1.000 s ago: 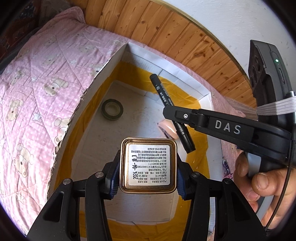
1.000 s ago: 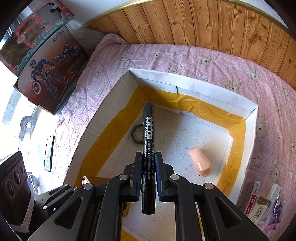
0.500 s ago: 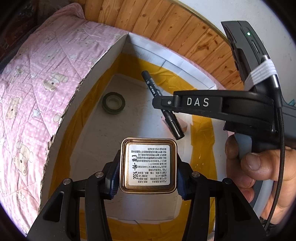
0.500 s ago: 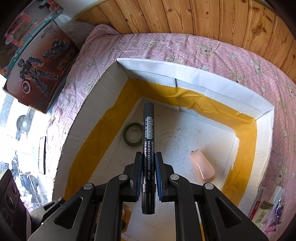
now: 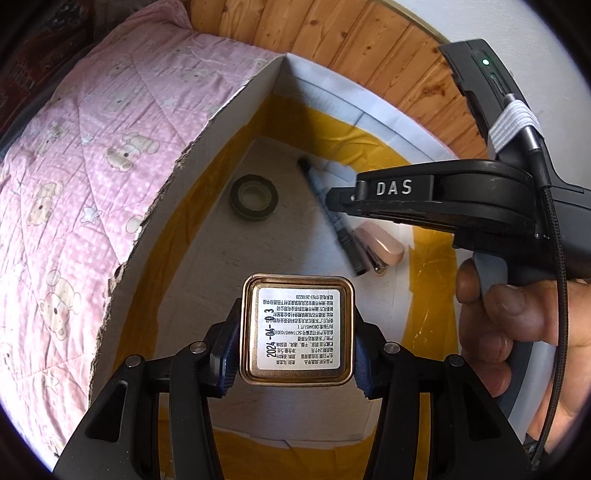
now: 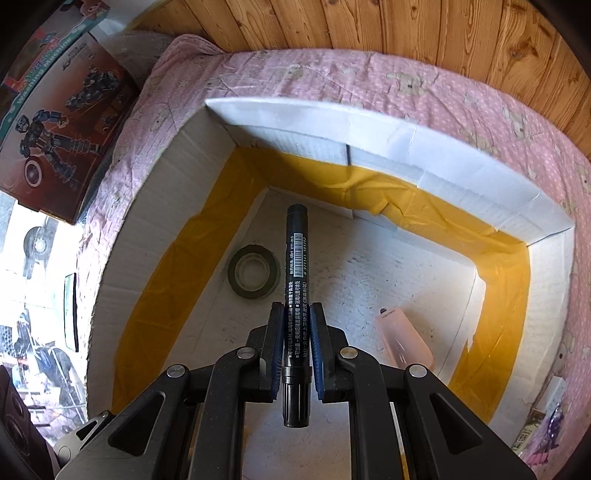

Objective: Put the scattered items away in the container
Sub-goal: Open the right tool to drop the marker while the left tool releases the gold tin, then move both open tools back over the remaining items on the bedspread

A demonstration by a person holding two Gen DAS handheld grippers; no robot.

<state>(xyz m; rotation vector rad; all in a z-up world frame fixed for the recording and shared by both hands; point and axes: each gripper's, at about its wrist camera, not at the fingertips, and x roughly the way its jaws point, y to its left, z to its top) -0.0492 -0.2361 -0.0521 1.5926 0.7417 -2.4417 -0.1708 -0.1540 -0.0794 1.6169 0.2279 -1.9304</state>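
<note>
1. At 6 o'clock in the left wrist view, the left gripper clamps a square gold tin by two opposite sides, its white printed label facing the camera; the tin hangs over the near part of the box floor.
2. At 6 o'clock in the right wrist view, the right gripper has its blue pads against both sides of a black marker, which points up toward 12 o'clock over the box floor.
3. At 3 o'clock in the left wrist view, a hand holds the right gripper's handle, whose black arm reads "DAS".
4. Both grippers are over the cardboard box, a white-walled container with yellow tape running around the lower walls.
5. On the box floor a roll of dark tape lies flat at about 10 o'clock from the right gripper's tips, just left of the marker's shaft.
6. A pink capped item lies on its side at about 3 o'clock from those tips, near the right wall.
7. The box sits on a pink quilt printed with bears.
8. Beyond the quilt, at 12 o'clock, is a wood-panelled wall; a toy robot box stands at 10 o'clock.
</note>
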